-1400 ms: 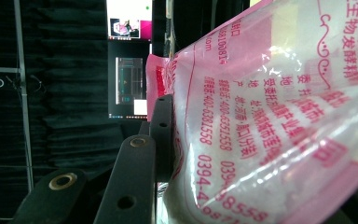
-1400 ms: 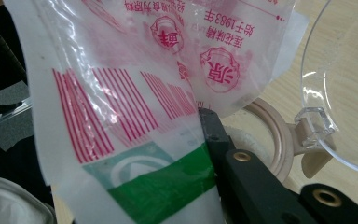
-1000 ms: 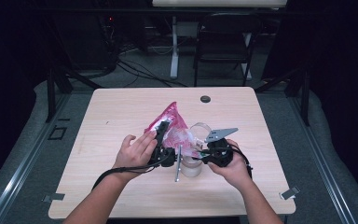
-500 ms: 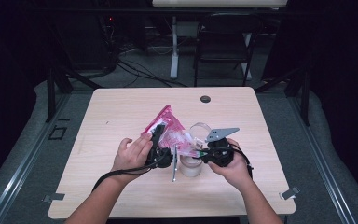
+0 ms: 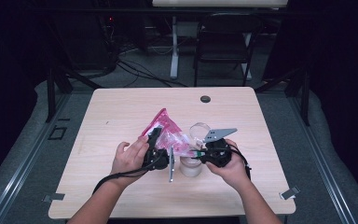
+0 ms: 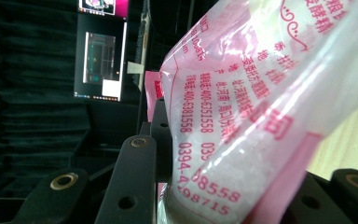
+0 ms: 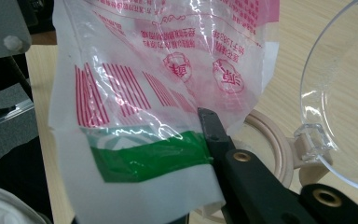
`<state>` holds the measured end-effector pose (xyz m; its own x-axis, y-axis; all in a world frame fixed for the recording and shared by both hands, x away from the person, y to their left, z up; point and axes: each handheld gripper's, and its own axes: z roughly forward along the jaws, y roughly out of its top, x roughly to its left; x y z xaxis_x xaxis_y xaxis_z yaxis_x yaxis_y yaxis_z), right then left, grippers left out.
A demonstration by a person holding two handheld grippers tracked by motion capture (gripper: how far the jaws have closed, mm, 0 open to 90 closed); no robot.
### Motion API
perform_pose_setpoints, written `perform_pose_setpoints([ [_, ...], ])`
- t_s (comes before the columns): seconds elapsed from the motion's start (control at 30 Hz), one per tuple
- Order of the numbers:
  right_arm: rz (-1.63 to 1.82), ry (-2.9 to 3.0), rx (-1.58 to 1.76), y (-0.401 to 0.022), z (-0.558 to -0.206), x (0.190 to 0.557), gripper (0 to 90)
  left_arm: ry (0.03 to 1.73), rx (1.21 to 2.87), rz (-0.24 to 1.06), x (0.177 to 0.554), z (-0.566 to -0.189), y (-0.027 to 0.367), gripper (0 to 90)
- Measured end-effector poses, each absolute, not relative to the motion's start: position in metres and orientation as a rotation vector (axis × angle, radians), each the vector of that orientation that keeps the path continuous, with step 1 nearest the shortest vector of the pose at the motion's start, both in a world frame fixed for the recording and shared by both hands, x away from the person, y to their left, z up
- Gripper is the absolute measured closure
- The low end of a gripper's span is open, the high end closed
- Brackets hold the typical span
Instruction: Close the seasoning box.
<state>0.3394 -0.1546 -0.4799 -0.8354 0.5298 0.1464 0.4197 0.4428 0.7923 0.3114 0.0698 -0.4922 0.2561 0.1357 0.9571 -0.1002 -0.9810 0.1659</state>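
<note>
While both hands meet near the front middle of the counter [image 5: 121, 107] in the high view, a pink and clear plastic bag [image 5: 168, 133] hangs between them above the wood. The left gripper [image 5: 154, 150] holds the bag from the left side, its fingers closed on the plastic, and the person's left hand [image 5: 129, 157] wraps the gripper's body. The right gripper [image 5: 204, 154] comes in from the right, with its grey three-cornered plate on top, and its fingers are pinched tight on the bag's lower edge. Just below the bag stands a small round container [image 5: 190, 167], and a clear lid [image 5: 199, 130] stands open behind it. A dark round grommet [image 5: 205, 99] sits near the counter's far edge, well apart from the work.

Seen from the left gripper view, the bag [image 6: 261, 116] bulges across the right side, printed with pink characters and digits, white grains showing through it. Its plastic sits between the two black fingers [image 6: 135, 182], which press on it.

Over in the right gripper view, the bag [image 7: 168, 84] hangs with pink stripes and a green band along its bottom. One black finger [image 7: 214, 133] lies against the plastic at that band, clamped on it. Behind it, the container's beige rim [image 7: 270, 140] and its hinged clear lid [image 7: 340, 98] rest on the counter [image 7: 289, 46].
</note>
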Motion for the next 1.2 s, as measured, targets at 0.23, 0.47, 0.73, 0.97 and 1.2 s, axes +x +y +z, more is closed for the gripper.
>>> perform_pose_setpoints([
  [0.23, 1.347, 2.558, 0.855, -0.150, -0.482, 0.339, 90.0, 0.088, 2.346, 1.765, 0.312, -0.499, 0.074, 73.0],
  [0.47, 1.335, 2.563, 0.852, -0.145, -0.483, 0.339, 90.0, 0.164, 2.375, 1.696, 0.312, -0.507, 0.080, 73.5],
  [0.73, 1.340, 2.569, 0.852, -0.139, -0.485, 0.339, 90.0, 0.255, 2.396, 1.603, 0.313, -0.517, 0.087, 73.9],
  [0.97, 1.342, 2.574, 0.842, -0.136, -0.485, 0.338, 90.0, 0.328, 2.392, 1.505, 0.314, -0.527, 0.090, 74.8],
  [1.2, 1.344, 2.569, 0.835, -0.133, -0.486, 0.337, 90.0, 0.365, 2.391, 1.441, 0.315, -0.533, 0.093, 75.2],
])
